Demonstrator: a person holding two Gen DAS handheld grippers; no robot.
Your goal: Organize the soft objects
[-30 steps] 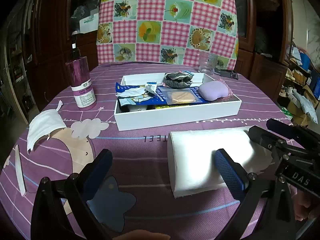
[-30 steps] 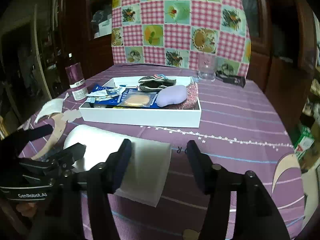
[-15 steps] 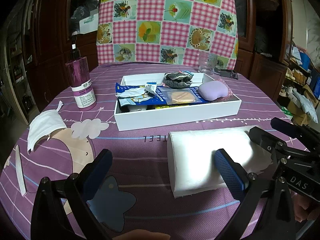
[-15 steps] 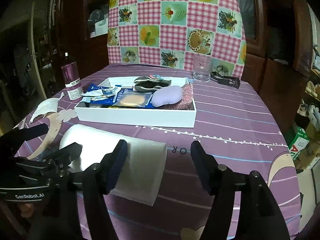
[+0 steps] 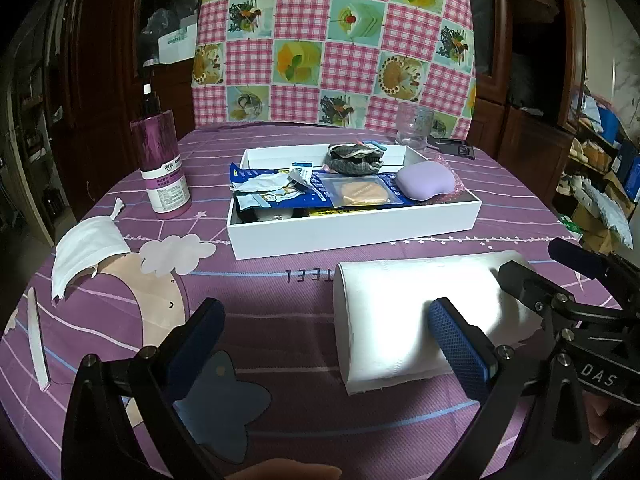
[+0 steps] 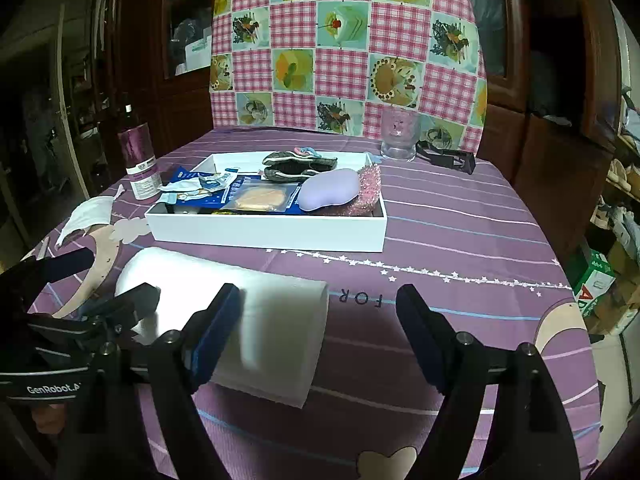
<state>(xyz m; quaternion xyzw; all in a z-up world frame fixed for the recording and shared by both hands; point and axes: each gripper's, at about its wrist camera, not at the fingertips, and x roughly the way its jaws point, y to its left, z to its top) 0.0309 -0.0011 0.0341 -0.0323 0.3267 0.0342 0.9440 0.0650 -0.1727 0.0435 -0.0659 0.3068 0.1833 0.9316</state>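
A white paper roll (image 5: 404, 312) lies on its side on the purple tablecloth, just in front of the white tray (image 5: 352, 234). My left gripper (image 5: 326, 340) is open, and its right finger (image 5: 456, 344) shows in front of the roll's middle. In the right wrist view, my right gripper (image 6: 318, 332) has its jaws opening. The end of the roll (image 6: 280, 320) sits between them, and the pads do not press on it. In the tray (image 6: 264, 236) lie a lilac soft pad (image 6: 328, 192), a dark sock bundle (image 6: 296, 164), blue packets and a pink glittery scrubber (image 6: 370, 184).
A white face mask (image 5: 86, 248) lies at the table's left edge. Behind it stands a purple bottle (image 5: 162, 168). A glass (image 6: 398, 134) and a black clip (image 6: 448, 158) sit behind the tray. A checked cloth hangs beyond the table. Dark cabinets stand on both sides.
My right gripper's fingers have spread wider apart around the roll's end, and its view has tilted slightly. The left gripper and the roll have stayed put.
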